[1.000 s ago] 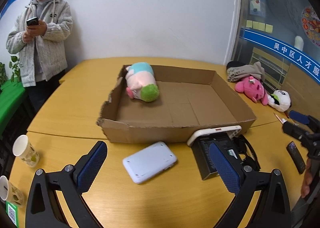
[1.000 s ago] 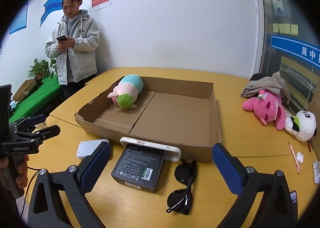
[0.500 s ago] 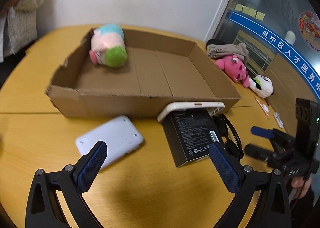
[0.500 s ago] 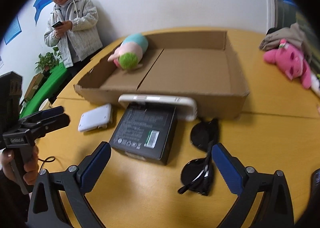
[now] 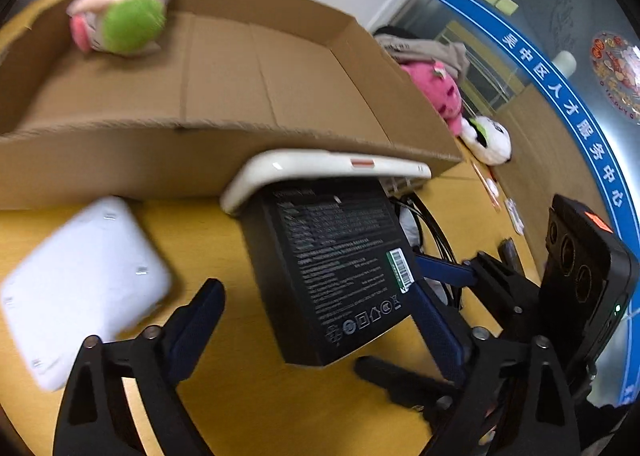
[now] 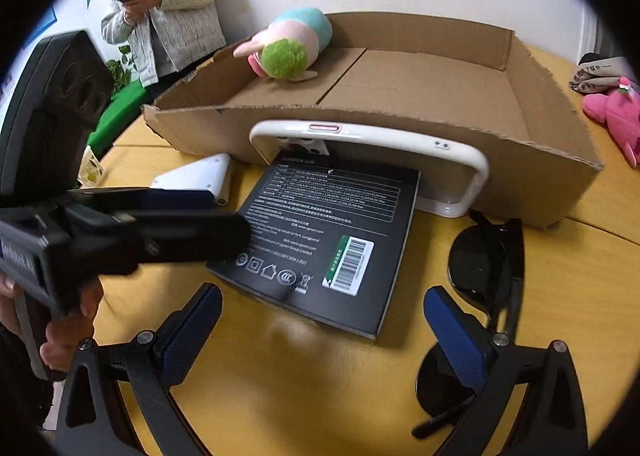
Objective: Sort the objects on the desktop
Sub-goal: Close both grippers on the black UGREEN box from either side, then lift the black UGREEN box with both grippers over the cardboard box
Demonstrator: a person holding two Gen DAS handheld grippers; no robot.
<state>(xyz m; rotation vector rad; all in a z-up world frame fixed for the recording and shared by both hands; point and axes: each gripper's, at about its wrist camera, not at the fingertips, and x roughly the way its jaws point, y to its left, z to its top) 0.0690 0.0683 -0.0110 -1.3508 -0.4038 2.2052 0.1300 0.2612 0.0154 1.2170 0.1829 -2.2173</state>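
A flat black product box (image 5: 332,268) lies on the yellow table, its far end under a white phone-like case (image 5: 320,164) that leans on the cardboard tray (image 5: 120,160). My left gripper (image 5: 320,320) is open, its fingers on either side of the box's near end. My right gripper (image 6: 324,324) is open just in front of the same box (image 6: 320,240). A white flat device (image 5: 76,280) lies left of the box. Black sunglasses (image 6: 488,260) lie to its right. A pink, blue and green plush (image 6: 292,44) sits in the tray's far left corner.
A pink plush (image 5: 440,92) and a panda plush (image 5: 488,140) lie on the table right of the tray, beside a folded cloth (image 6: 600,72). A person (image 6: 168,12) stands at the far left with a phone. A paper cup (image 6: 90,168) stands at the left edge.
Both grippers have moved down and in toward the black box, which looms larger in both views. The left gripper now straddles the box's near end. Both stay open.
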